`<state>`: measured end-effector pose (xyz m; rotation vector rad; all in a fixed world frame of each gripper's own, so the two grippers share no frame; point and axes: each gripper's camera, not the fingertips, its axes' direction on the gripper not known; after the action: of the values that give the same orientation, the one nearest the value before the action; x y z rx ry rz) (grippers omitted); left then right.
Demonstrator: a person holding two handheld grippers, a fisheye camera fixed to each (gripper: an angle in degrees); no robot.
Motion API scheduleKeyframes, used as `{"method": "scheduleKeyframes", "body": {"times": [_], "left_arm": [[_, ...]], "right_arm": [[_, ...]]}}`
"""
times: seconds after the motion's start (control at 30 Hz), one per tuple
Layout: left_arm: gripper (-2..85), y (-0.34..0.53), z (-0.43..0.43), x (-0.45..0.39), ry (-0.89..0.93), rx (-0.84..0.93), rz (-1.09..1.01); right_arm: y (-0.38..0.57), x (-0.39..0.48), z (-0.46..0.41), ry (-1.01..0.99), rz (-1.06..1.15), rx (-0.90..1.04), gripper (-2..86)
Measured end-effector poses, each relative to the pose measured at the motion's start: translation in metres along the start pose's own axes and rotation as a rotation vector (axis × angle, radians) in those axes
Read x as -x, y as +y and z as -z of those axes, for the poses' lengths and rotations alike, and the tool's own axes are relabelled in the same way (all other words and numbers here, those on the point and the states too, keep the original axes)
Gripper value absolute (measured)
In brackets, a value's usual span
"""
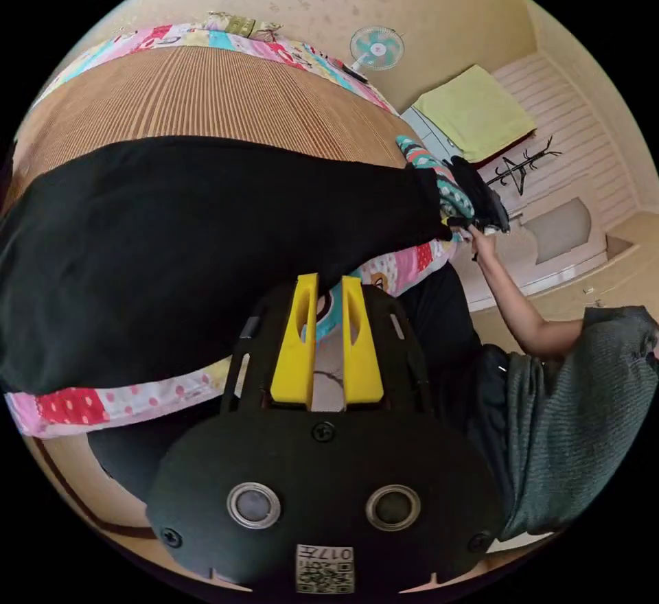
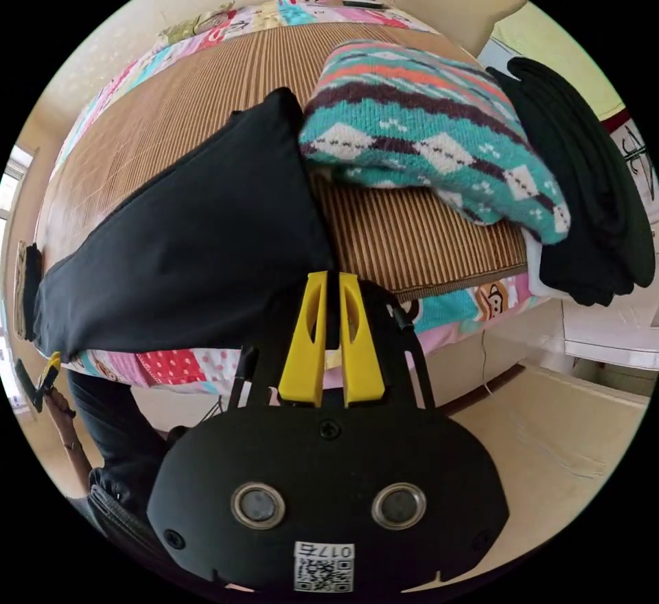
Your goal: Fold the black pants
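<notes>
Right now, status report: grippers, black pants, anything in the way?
Left gripper jaws slightly apart at bed edge. Right gripper jaws pinching black pants. Folded teal patterned knit sweater touches the pants' far corner.

black pants (image 2: 185,247): smooth matt cloth | sweater (image 2: 432,144): knit | mat (image 1: 206,96): ribbed woven

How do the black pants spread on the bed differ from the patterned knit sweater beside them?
The black pants are plain black and smooth; the teal patterned knit sweater has bands of orange, purple and white diamonds. The pants lie long and flat, reaching over the bed's edge; the sweater sits folded into a thick, compact bundle. The right gripper is at the pants' edge; the sweater lies apart from it. Both rest on the striped brown mat.
</notes>
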<state>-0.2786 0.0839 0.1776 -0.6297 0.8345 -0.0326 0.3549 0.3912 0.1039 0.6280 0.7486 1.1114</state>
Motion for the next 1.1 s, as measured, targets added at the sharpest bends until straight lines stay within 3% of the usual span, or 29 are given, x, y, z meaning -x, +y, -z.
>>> {"method": "scheduleKeyframes", "body": {"times": [0.07,0.17,0.23,0.33,0.4,0.47,0.53,0.63,0.8,0.9,0.97,1.1], "left_arm": [[7.4,0.037,0.055,0.033,-0.124,-0.267,0.201],[13.4,0.083,0.117,0.091,-0.286,-0.521,0.521],[16.9,0.095,0.140,0.129,-0.325,-0.592,0.641],[19.9,0.093,0.151,0.191,-0.417,-0.569,0.799],[19.7,0.087,0.141,0.224,-0.369,-0.531,0.865],[14.4,0.082,0.122,0.249,-0.209,-0.543,0.900],[9.9,0.076,0.112,0.247,-0.213,-0.530,0.930],[6.4,0.047,0.116,0.203,-0.336,-0.592,0.842],[5.4,-0.030,0.096,0.065,-0.454,-0.675,0.418],[5.9,-0.064,0.038,-0.032,-0.524,-0.605,0.099],[6.5,-0.072,-0.028,-0.080,-0.443,-0.504,-0.106],[8.0,-0.069,-0.143,-0.102,-0.294,-0.216,-0.284]], "right_arm": [[0.013,-0.009,0.014,-0.053,-0.027,-0.095,2.2],[0.027,-0.025,0.026,-0.161,-0.088,-0.171,1.5],[0.031,-0.035,0.024,-0.264,-0.115,-0.176,1.2],[0.038,-0.049,0.017,-0.434,-0.159,-0.182,0.8],[0.045,-0.058,0.010,-0.526,-0.204,-0.192,0.6],[0.051,-0.064,0.007,-0.578,-0.233,-0.203,0.5],[0.057,-0.070,0.006,-0.612,-0.253,-0.214,0.5],[0.066,-0.082,0.007,-0.641,-0.278,-0.223,0.5],[0.073,-0.104,0.018,-0.706,-0.296,-0.264,0.5],[0.076,-0.109,0.024,-0.741,-0.287,-0.291,0.5],[0.077,-0.108,0.026,-0.753,-0.276,-0.299,0.6],[0.078,-0.099,0.024,-0.732,-0.244,-0.302,0.9]]}}
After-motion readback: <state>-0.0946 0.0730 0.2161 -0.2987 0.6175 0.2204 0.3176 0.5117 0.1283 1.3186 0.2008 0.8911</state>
